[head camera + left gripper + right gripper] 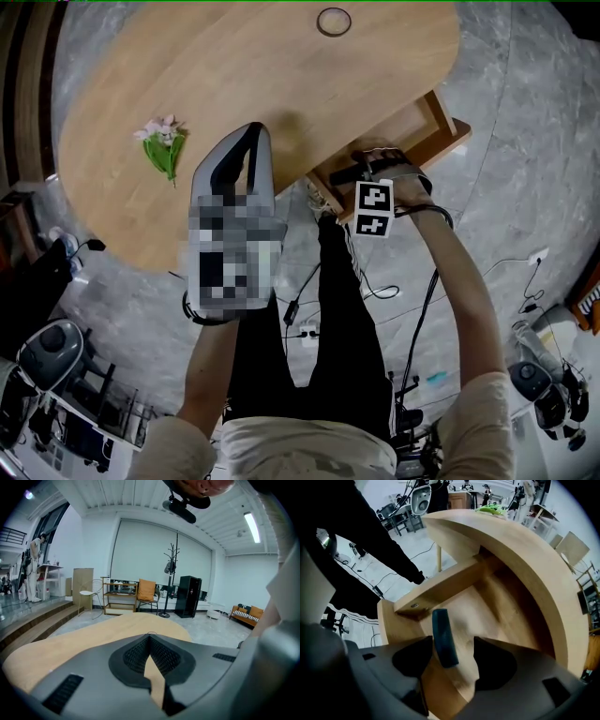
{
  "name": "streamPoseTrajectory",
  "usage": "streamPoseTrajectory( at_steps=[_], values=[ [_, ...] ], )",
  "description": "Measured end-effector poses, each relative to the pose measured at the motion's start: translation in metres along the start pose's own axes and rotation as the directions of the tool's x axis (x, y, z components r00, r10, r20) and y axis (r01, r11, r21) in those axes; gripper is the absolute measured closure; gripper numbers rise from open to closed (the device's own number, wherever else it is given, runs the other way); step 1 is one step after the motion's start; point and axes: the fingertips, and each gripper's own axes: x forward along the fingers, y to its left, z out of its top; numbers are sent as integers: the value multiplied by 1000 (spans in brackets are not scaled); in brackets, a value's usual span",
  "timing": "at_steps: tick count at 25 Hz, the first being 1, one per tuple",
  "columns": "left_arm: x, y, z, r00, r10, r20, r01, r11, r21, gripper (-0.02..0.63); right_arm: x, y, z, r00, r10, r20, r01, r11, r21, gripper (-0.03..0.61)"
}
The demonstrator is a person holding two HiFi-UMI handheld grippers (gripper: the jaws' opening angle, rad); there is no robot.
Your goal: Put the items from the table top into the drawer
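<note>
— Is the right gripper (453, 641) letting go cleanly?

— Its jaws are spread wide and point down into the drawer (497, 604). The ribbed piece (444, 637) sits between them, over the drawer floor. It is close against one jaw, and I can't tell whether they touch.

— So what worries you?

— If it does lean on that pad, I reckon a lift could drag it up or flip it over the drawer's front. It looks a little blurred too, so it may not have settled. And with the jaws that wide inside a narrow box, a sideways pull could knock the wall.

— And the left gripper (150, 637)?

— Pressed together with nothing in it, out over the bench (281, 84). No danger there for now.

— What's left up top?

— A flower sprig (162, 142) near the left edge and a ring (334, 21) at the far edge, well apart. The sprig looks flimsy, so a hard squeeze might crush it. The ring lies flat, so the jaws may just slide off it or push it over the rim.
</note>
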Motion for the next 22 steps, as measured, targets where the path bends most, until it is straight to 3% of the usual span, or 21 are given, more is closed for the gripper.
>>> streamPoseTrajectory(
  at_steps=[3, 5, 6, 7, 9, 10, 11, 13, 15, 16, 17, 18, 20, 22],
  values=[
    [0, 2, 2, 1000, -1, 2, 1, 1000, 3, 606, -10, -2, 5, 999, -12, 33, 12, 1000, 5, 313],
    [1, 3, 7, 1000, 1, 11, -1, 1000, 2, 606, -28, -12, 14, 993, -82, 86, 82, 997, 10, 343],
    [1, 4, 10, 1000, 2, 18, -2, 1000, 0, 606, -41, -21, 21, 983, -141, 117, 139, 990, 29, 479],
    [1, 4, 13, 1000, 2, 24, -2, 1000, -3, 606, -56, -30, 29, 968, -198, 153, 188, 979, 74, 574],
    [-1, 5, 19, 999, 1, 35, -1, 1000, -3, 606, -95, -47, 48, 928, -284, 243, 219, 940, 262, 575],
    [-2, 6, 24, 999, 2, 42, -2, 1000, 1, 606, -117, -58, 58, 896, -334, 293, 207, 897, 390, 575],
    [-2, 7, 29, 999, 4, 50, -5, 1000, 3, 606, -142, -70, 66, 854, -397, 335, 183, 834, 520, 575],
    [-3, 9, 39, 998, 13, 66, -13, 1000, 1, 606, -193, -92, 74, 750, -540, 382, 103, 666, 739, 575],
    [-4, 9, 49, 997, 17, 81, -17, 1000, -1, 606, -235, -108, 75, 651, -665, 367, 20, 498, 867, 575],
    [-5, 9, 52, 996, 17, 86, -17, 1000, 0, 606, -251, -114, 73, 616, -710, 341, -2, 431, 902, 575],
    [-6, 10, 55, 996, 17, 89, -18, 1000, 2, 606, -264, -119, 72, 590, -744, 314, -6, 385, 923, 575],
    [-6, 10, 56, 996, 18, 89, -18, 1000, 3, 606, -275, -123, 73, 563, -772, 295, 6, 362, 932, 575],
    [-8, 12, 55, 996, 22, 87, -22, 1000, 1, 606, -290, -132, 78, 517, -808, 284, 35, 352, 935, 574],
    [-10, 14, 54, 996, 26, 86, -26, 1000, -1, 607, -295, -137, 82, 509, -813, 283, 38, 350, 936, 574]
  ],
)
